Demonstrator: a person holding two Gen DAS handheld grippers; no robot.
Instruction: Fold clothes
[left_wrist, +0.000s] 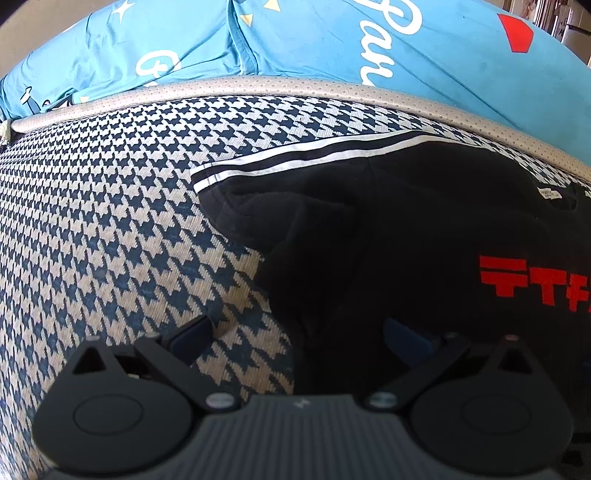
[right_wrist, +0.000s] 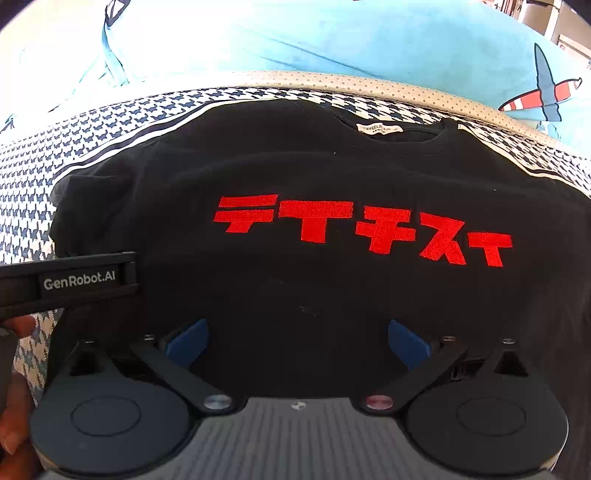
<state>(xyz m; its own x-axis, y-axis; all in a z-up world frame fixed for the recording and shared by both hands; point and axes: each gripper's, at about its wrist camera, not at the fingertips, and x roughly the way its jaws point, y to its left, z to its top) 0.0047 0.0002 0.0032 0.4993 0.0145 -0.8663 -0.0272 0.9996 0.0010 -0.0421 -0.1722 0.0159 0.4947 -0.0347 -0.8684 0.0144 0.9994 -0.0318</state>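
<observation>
Black T-shirt (right_wrist: 295, 166) flat on houndstooth cushion (left_wrist: 110, 221), collar pointing away.

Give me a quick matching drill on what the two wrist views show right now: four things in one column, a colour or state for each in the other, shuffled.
Things:
1. black T-shirt
2. lettering on the shirt
3. left gripper
4. bedding behind the work surface

Colours or states:
A. light blue with prints
B. open, over the shirt's left edge
C. red
D. spread front up, neck label showing

Pairs: 1-D, 2-C, 3-B, 4-A
</observation>
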